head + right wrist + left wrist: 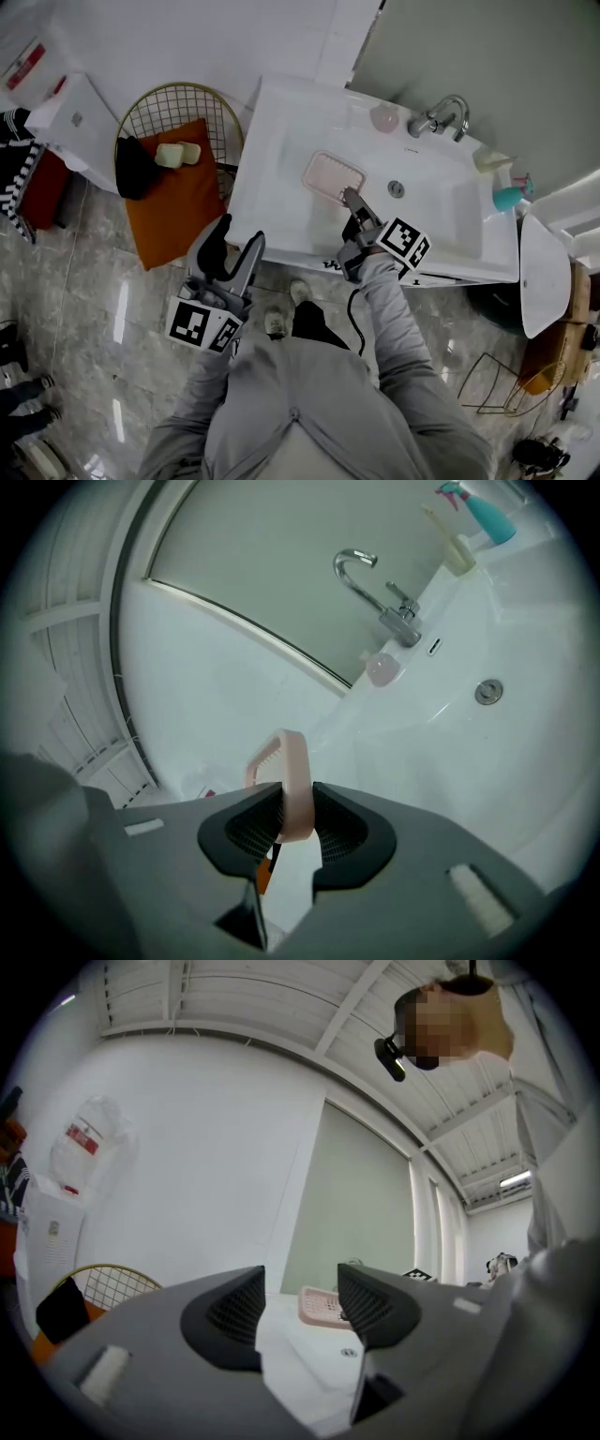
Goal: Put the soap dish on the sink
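**Condition.** The right gripper (298, 813) is clamped on the pink soap dish (292, 771). Its jaws pinch one rim only, and the rest of the dish stands clear beyond the pads. In the head view the dish is over the left part of the white sink (281, 103), above the basin slope and not on a flat ledge. I cannot tell whether its far edge touches the porcelain. The left gripper (239, 234) hangs low in front of the sink with its jaws apart and nothing between them.

**Risks, as judged.**
1. Pivot or slip. The hold is on a narrow rim, so the dish's own weight could turn it within the pads. A jolt could then drop it into the basin.
2. Slide on release. If the dish is let go where it is now, the smooth, sloping basin would probably carry it down towards the drain (397, 188). It needs a level seat on the rim.
3. Crowded ledge. The flat area beside the faucet (445, 112) already holds a small pink round object (383, 117). Farther right are a bar of soap (489, 159) and a teal spray bottle (507, 197). Coming in carelessly could knock one of them into the basin.
4. No backup. The left gripper is well apart from the dish and cannot steady it.
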